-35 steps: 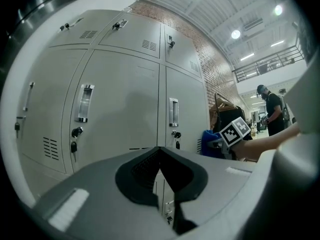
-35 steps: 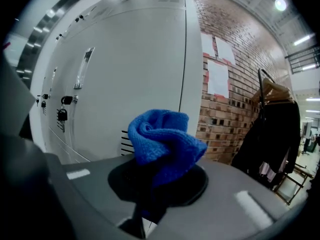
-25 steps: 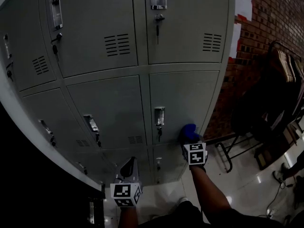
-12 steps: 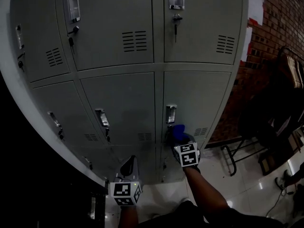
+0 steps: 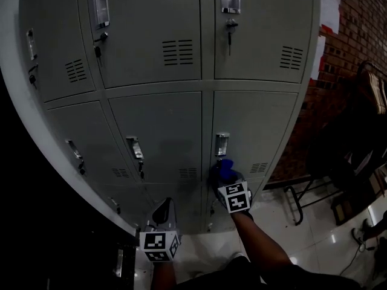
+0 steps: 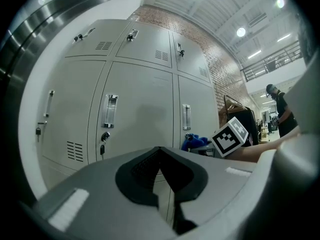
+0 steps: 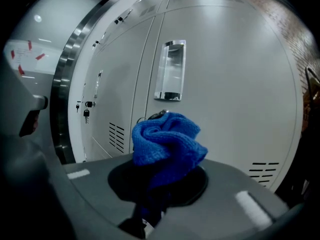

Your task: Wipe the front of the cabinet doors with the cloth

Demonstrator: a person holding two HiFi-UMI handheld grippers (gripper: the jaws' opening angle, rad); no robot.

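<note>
Grey metal cabinet doors [image 5: 157,132] fill the head view. My right gripper [image 5: 227,180] is shut on a bunched blue cloth [image 5: 225,169], which it holds against the lower right door [image 5: 260,125], just under that door's handle [image 5: 221,144]. In the right gripper view the cloth [image 7: 167,141] bulges out of the jaws below the handle [image 7: 171,70], hiding part of the lock. My left gripper [image 5: 162,213] hangs low in front of the bottom doors, its jaws shut with nothing between them [image 6: 162,171]. From there I see the cloth [image 6: 196,141] to the right.
A brick wall [image 5: 347,47] rises to the right of the cabinet, with a dark chair-like frame [image 5: 357,144] on the glossy floor [image 5: 314,234]. Keys hang from several locks [image 5: 229,26]. A person [image 6: 280,116] stands far off in the left gripper view.
My right gripper has carried the cloth leftward across the lower right door, from near its vents to under the handle. The head view has shifted. The left gripper has stayed put.
</note>
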